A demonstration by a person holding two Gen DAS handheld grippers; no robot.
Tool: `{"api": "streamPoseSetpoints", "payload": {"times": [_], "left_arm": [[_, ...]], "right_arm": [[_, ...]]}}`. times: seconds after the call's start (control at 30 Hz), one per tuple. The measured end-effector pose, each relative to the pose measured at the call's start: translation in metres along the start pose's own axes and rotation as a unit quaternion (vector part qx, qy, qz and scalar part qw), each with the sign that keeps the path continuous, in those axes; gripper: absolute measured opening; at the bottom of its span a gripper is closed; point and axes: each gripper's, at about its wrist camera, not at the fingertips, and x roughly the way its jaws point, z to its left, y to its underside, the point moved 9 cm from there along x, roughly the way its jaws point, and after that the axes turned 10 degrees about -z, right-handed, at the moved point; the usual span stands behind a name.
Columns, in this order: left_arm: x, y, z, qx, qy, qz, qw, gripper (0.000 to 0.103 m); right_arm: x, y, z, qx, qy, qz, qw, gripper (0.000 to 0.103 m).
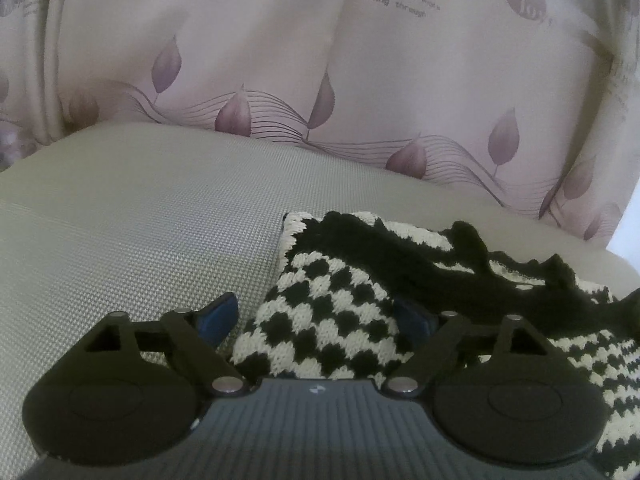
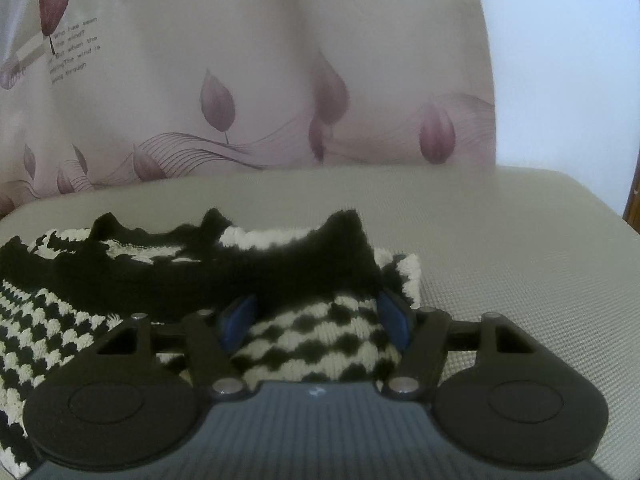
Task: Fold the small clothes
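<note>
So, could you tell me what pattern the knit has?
The knit is black-and-cream checked with a solid black trim, clearest in the left wrist view.

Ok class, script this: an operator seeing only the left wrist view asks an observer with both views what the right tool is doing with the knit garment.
Operator: Is the right tool gripping yet?
Observer: No. The right tool is open, with a checkered fold of the knit garment between its blue pads.
Operator: Where along the garment is it?
Observer: At the right end; the cream edge lies just past its right pad.
Operator: What's beyond that?
Observer: The cushion, and behind it a white wall beside the curtain.
</note>
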Motion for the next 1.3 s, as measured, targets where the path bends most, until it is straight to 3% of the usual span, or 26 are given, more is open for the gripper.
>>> {"api": "streamPoseSetpoints", "payload": {"times": [0.4, 0.47, 0.53, 0.73, 1.1, 1.3], "left_arm": [[0.001, 0.002, 0.003, -0.007, -0.007, 0.0, 0.9999, 0.092], [0.001, 0.002, 0.002, -0.005, -0.01, 0.0, 0.9999, 0.092], [0.001, 0.001, 0.002, -0.002, -0.013, -0.001, 0.9999, 0.093], [0.001, 0.001, 0.002, -0.001, -0.017, -0.001, 0.9999, 0.095], [0.0, 0.001, 0.003, 0.003, -0.027, -0.003, 0.9996, 0.102], [0.0, 0.001, 0.003, -0.002, -0.025, -0.001, 0.9997, 0.103]], "right_arm": [[-0.002, 0.0, -0.001, 0.014, 0.003, -0.001, 1.0, 0.073], [-0.002, 0.0, -0.001, 0.012, 0.008, 0.0, 1.0, 0.079], [-0.001, 0.002, -0.004, 0.017, 0.022, 0.008, 1.0, 0.091], [0.0, 0.006, -0.011, 0.046, 0.019, 0.021, 0.999, 0.092], [-0.007, 0.001, 0.002, -0.04, 0.083, 0.002, 0.996, 0.102], [-0.008, 0.0, 0.003, -0.053, 0.093, 0.0, 0.994, 0.103]]}}
